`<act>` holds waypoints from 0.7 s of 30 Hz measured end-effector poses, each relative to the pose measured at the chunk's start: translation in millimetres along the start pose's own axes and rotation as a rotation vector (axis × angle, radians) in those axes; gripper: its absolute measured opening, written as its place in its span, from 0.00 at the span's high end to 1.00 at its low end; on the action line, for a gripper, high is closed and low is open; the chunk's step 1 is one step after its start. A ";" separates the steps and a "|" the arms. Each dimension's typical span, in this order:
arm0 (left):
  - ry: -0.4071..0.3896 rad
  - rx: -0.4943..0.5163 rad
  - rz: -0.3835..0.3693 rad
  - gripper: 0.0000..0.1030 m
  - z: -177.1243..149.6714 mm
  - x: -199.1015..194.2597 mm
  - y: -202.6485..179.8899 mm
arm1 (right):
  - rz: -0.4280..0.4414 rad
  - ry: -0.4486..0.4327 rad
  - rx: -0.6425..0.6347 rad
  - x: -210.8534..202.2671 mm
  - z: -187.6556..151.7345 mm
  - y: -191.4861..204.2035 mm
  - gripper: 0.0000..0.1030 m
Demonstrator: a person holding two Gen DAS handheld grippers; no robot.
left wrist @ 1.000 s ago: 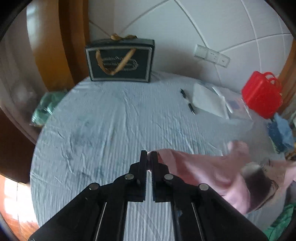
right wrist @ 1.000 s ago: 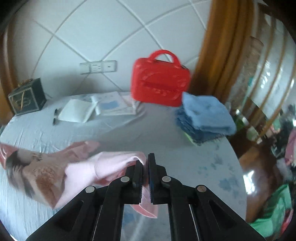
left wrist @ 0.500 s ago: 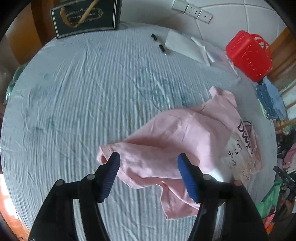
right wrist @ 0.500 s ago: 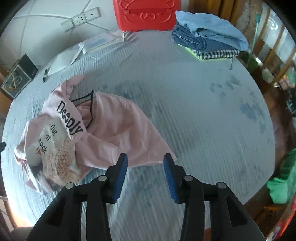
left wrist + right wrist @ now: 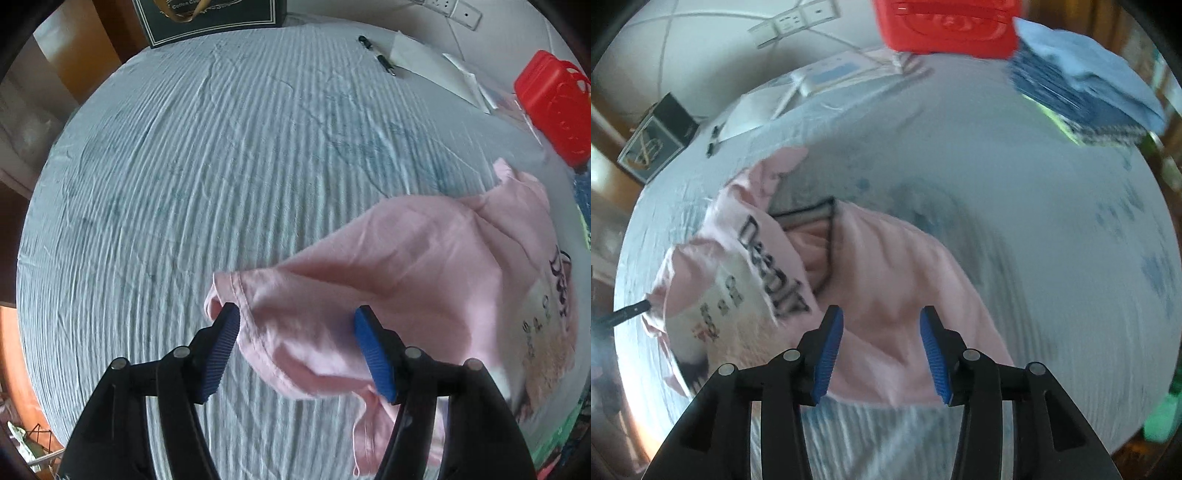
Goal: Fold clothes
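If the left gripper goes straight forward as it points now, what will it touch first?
Most likely the pink shirt: its hemmed corner lies right between the open fingers of the left gripper. How far below them is unclear; the blue tablecloth lies under it.

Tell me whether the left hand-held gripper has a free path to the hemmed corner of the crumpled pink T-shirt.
Probably yes. The left hand-held gripper is open, its jaws straddling the crumpled pink T-shirt at that corner, with nothing lying between them.
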State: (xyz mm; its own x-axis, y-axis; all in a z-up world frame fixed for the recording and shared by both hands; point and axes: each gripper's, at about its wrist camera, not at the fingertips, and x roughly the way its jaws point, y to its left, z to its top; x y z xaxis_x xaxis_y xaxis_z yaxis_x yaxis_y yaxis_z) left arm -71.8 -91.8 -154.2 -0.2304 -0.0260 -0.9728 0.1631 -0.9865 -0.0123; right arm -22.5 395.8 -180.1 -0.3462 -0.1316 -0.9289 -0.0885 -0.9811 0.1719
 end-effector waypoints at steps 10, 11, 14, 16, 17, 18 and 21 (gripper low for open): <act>0.035 -0.017 0.026 0.37 9.2 29.8 2.7 | 0.148 0.052 -0.049 54.1 90.4 69.0 0.51; 0.032 -0.021 0.023 0.37 8.9 30.5 3.3 | 0.152 0.061 -0.054 62.6 97.6 76.7 0.50; 0.007 -0.019 0.020 0.37 4.9 31.8 3.2 | 0.154 0.097 -0.070 92.2 116.0 98.7 0.23; 0.000 -0.011 0.019 0.37 3.4 32.0 2.6 | 0.152 0.121 -0.082 112.8 124.8 111.5 0.08; 0.004 -0.009 0.018 0.40 3.6 31.2 2.5 | 0.146 0.128 -0.093 120.7 126.3 117.5 0.08; 0.007 -0.006 0.016 0.45 3.8 30.4 2.5 | 0.140 0.134 -0.105 128.4 127.5 123.3 0.08; -0.003 0.003 0.025 0.89 5.8 24.3 2.0 | 0.116 0.152 -0.167 147.1 125.2 142.2 0.22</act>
State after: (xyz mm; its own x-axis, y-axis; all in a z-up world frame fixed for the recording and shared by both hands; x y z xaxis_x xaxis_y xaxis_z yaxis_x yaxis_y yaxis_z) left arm -82.7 -95.4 -176.6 -0.2289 -0.0509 -0.9721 0.1661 -0.9860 0.0125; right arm -202.9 254.7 -251.3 -0.1995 -0.2517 -0.9470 0.1032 -0.9665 0.2351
